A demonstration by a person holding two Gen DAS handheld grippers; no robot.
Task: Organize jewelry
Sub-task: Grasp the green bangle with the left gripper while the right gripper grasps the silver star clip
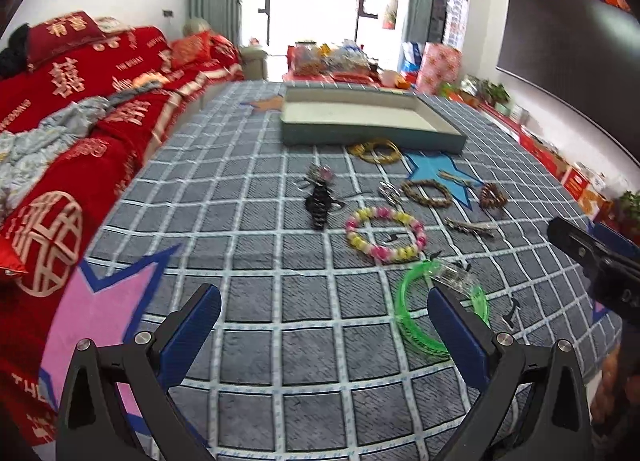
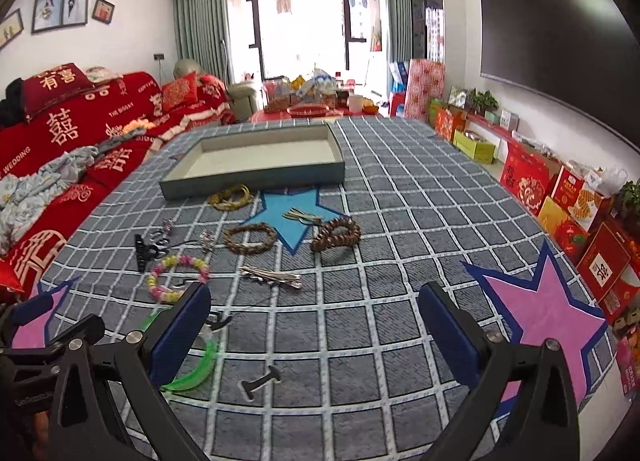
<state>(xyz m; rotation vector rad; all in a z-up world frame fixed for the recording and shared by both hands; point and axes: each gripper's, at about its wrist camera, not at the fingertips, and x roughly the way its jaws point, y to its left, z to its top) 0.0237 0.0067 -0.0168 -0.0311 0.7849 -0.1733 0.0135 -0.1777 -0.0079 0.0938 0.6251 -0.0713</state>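
Both grippers spread wide, holding nothing: left gripper (image 1: pixel 324 321) and right gripper (image 2: pixel 314 319) hover low over the checked rug (image 2: pixel 380 341). Jewelry scattered mid-rug, all outside the tray (image 2: pixel 256 179); tray sits at the far end, shallow walls, bare inside, long near wall facing the grippers. Gold bangles (image 2: pixel 232 197) just beside that near wall. Further in: brown bead ring (image 2: pixel 250 238) at the blue star's (image 2: pixel 292 217) left edge, dark bead bracelet (image 2: pixel 336 235) at its right edge, metal clips (image 2: pixel 270 275) nearer. Pastel bead bracelet (image 1: pixel 386 235) left of the clips, black chain piece (image 1: pixel 320 201) past it. Green bangle (image 1: pixel 442 311) closest in, partly behind the left gripper's right finger (image 1: pixel 456 327); clear piece rests on its far rim, type unclear. Small black clip (image 2: pixel 262 379) on bare rug between the right gripper's fingers. Open rug right of the clutter, out to the pink star (image 2: pixel 548 313). Left edge bounded by red sofa (image 1: pixel 80 101), right side by boxes (image 2: pixel 560 197) along the wall.
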